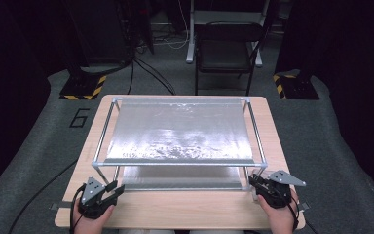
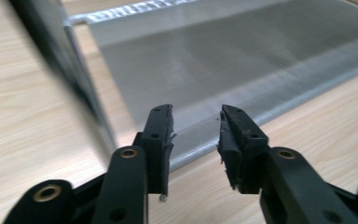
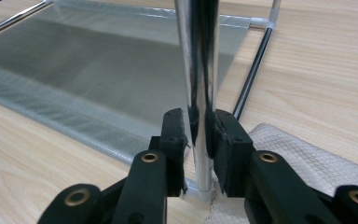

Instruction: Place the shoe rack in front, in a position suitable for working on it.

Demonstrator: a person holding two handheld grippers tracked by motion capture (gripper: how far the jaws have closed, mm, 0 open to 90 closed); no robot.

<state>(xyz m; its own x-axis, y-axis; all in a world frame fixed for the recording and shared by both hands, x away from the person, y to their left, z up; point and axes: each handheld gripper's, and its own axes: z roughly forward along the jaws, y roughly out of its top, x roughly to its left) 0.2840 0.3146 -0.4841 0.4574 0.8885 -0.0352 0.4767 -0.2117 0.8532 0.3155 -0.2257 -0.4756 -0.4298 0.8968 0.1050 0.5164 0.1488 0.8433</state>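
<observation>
Rack (image 1: 177,131) long axis across table, right gripper (image 3: 199,135) clamping its upright post (image 3: 200,70), left gripper (image 2: 196,135) fingers apart.

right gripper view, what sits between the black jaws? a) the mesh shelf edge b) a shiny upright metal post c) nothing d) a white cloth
b: the right gripper has its jaws on either side of the rack's shiny upright post, pads pressing on it; the white cloth lies on the table behind.
</observation>
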